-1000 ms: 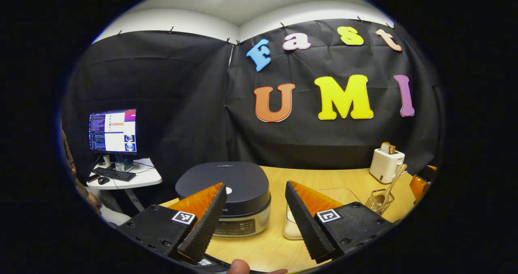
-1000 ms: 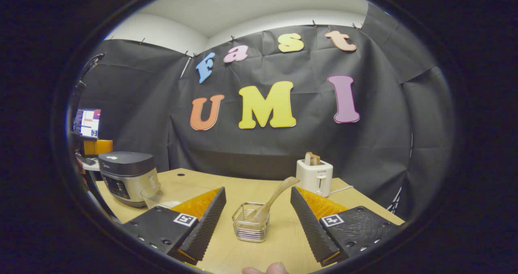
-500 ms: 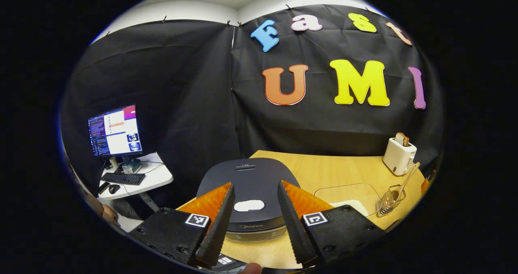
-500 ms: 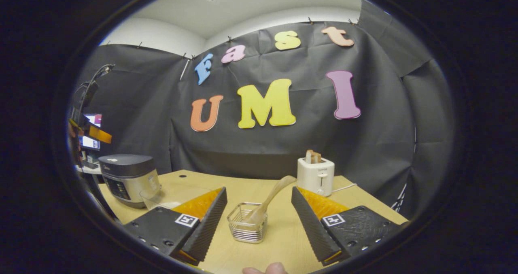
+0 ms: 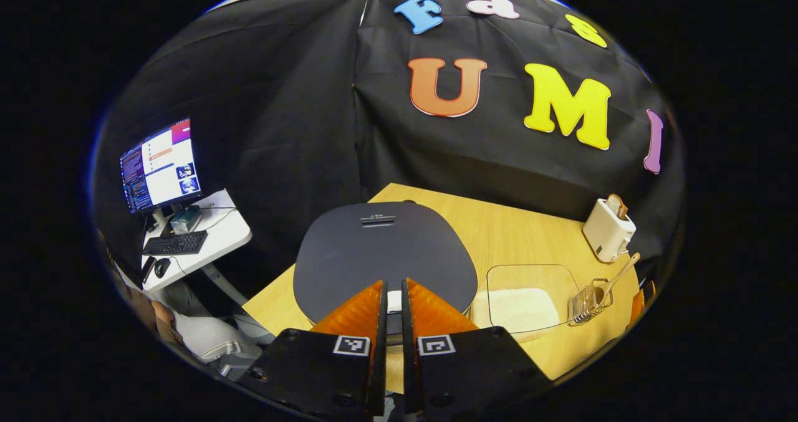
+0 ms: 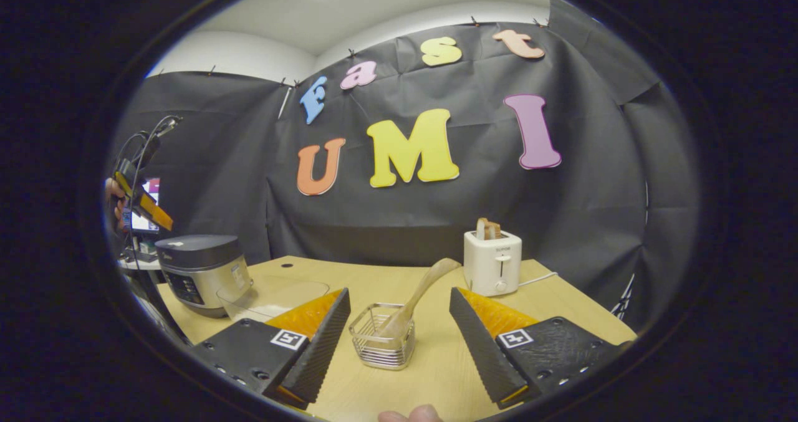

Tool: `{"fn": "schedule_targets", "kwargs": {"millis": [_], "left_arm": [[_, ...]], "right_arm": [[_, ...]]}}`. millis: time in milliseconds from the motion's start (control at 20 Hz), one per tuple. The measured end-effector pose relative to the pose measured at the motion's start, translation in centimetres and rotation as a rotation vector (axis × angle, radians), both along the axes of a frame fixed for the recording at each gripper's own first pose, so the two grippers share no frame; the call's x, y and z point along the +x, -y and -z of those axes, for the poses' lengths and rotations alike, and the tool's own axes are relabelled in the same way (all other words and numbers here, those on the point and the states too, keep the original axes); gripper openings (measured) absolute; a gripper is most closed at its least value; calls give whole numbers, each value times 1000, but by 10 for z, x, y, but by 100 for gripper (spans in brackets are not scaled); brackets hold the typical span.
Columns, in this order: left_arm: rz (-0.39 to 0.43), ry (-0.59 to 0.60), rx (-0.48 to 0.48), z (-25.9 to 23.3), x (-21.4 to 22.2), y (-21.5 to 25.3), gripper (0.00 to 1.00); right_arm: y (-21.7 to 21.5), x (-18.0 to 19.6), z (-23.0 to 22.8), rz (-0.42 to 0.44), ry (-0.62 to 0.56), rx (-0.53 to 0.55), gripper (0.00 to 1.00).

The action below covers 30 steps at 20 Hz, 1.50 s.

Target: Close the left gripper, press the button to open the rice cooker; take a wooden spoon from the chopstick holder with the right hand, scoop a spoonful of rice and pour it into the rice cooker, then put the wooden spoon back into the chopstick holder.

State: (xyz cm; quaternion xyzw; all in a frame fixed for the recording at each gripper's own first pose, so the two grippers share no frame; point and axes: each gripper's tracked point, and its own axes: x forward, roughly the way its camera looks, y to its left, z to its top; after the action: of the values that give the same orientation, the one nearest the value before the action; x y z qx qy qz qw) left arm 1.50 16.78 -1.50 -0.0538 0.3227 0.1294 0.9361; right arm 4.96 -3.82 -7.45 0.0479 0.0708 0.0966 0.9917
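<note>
Dark grey lid of the rice cooker [image 5: 383,254] is down; cooker is the landmark for this entry. Left tool [image 5: 394,291] sits directly above the cooker's front edge, fingers drawn together with only a thin slit between them, nothing held. A pale button [image 5: 393,302] on the cooker's front lip shows through that slit, right under the tips. Contact between tips and button cannot be made out.

Step in hand, as judged: first one, pressing the button with the closed left tool. Lid not yet open.

To the cooker's right on the tabletop [image 5: 517,241]: a clear container of rice [image 5: 528,303] just beside it, then the wire chopstick holder [image 6: 383,344] farther right, wooden spoon [image 6: 419,300] leaning in it, handle up. White toaster [image 6: 492,261] behind the holder.

Right tool [image 6: 399,338] is wide open and empty, fingers flanking the holder in its view but short of the spoon.

Next move calls for: a straight downward push on the button, then clearing the left tool off the lid's swing path. Right tool then needs to advance and close on the spoon handle.
</note>
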Motion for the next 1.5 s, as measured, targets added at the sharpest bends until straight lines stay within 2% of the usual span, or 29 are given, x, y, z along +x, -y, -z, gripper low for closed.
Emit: {"fn": "schedule_targets", "kwargs": {"millis": [50,200,400,450,500,650,850,1100,1250,1350,1400,1450,1500], "left_arm": [[0,-21,-6,4,1,0,10],[-9,-72,-4,13,5,-2,3],[-21,-118,-27,24,6,-2,3],[-23,-127,-13,26,6,-7,3],[-24,-128,-7,26,7,-9,3],[0,-143,11,28,7,-8,3],[-7,-147,32,34,2,-8,3],[-32,-91,48,27,7,-8,4],[-54,-64,25,14,10,-8,3],[-64,-4,45,-5,16,-10,3],[-55,48,75,-19,22,-12,3],[-40,103,99,-33,30,-12,5],[-27,142,114,-44,34,-9,11]], "right_arm": [[-1,0,3,-5,-8,-1,95],[4,0,3,2,-16,-3,96],[7,2,5,17,-19,13,95],[7,3,6,17,-23,9,92],[7,4,8,14,-27,6,95],[5,4,14,7,-42,3,96],[8,8,19,17,-50,20,95],[13,11,22,32,-59,7,95],[18,11,19,46,-58,24,96],[19,10,14,53,-45,23,96],[20,9,11,55,-38,23,92],[20,8,9,56,-32,23,92],[20,8,8,57,-28,18,96]]}}
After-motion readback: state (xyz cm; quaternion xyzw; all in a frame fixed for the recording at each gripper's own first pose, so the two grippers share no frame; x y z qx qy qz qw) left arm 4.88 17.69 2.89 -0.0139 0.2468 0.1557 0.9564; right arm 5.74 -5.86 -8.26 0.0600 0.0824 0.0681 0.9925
